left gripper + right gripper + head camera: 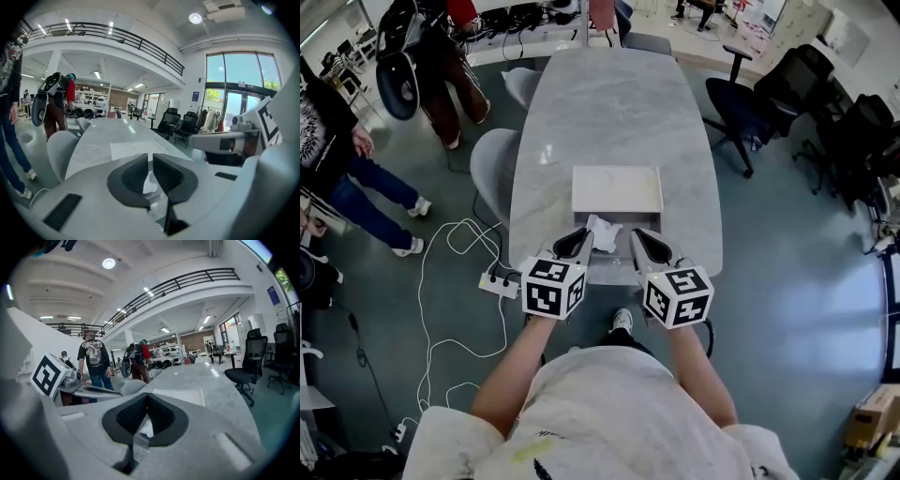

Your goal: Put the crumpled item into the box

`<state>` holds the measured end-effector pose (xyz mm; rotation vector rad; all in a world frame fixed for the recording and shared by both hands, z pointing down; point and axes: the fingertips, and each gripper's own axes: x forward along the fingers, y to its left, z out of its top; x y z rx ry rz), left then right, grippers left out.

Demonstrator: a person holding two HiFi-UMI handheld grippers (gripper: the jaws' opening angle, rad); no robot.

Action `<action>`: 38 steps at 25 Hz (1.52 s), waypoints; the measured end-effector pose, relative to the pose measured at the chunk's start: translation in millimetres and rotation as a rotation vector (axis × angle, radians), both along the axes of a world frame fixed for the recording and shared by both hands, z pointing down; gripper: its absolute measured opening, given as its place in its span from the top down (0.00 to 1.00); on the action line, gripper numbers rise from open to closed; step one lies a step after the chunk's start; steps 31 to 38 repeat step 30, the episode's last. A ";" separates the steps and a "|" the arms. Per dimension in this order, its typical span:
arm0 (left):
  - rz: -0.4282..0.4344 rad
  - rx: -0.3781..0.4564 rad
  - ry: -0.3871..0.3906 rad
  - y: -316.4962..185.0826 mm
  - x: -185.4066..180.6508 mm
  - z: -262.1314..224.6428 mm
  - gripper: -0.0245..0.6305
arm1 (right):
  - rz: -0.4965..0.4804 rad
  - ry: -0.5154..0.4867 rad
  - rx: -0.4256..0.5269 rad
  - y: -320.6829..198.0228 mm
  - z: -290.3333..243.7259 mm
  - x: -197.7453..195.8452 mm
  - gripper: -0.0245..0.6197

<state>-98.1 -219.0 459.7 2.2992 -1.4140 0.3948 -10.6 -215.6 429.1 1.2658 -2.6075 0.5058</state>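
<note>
— Left gripper [150, 163] state?
— Jaws are parted by a narrow slit only, and nothing is clamped. White is glimpsed through the slit, below and beyond the pads. It is taken as the crumpled tissue [602, 228] lying on the table, not as a hold.
— Right gripper [147, 398]?
— Tips are pressed together, with nothing between them.
— Tissue position?
— It is seen in the head view on the grey marble table [609, 103], between the two gripper noses and just beside the left one. It sits just short of the near wall of the shallow white box [617, 190]. The box is open-topped and looks empty.
— Step?
— Judged as pre-grasp: the tissue is not yet picked up and nothing is placed.
— Next move?
— Probably the left jaws need to be widened, lowered around the tissue and closed. A short carry forward over the near wall is then called for. The paper is soft, so a shallow pinch could let it slip.
</note>
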 end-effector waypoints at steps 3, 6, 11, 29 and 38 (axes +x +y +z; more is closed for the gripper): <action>-0.011 0.021 0.013 12.4 -5.9 -8.3 0.93 | -0.005 0.008 0.008 14.2 -4.0 -4.1 0.95; -0.020 0.040 0.025 24.6 -11.3 -13.4 0.93 | -0.017 0.016 0.022 27.7 -7.1 -8.7 0.95; -0.023 0.044 0.037 38.3 -20.4 -14.0 0.93 | -0.013 0.017 0.040 40.9 -10.9 -16.3 0.95; -0.023 0.027 0.033 42.1 -25.5 -7.7 0.93 | -0.021 0.020 0.046 42.7 -11.5 -23.4 0.95; -0.024 0.026 0.032 41.8 -26.3 -7.1 0.93 | -0.023 0.020 0.046 42.3 -11.4 -24.5 0.95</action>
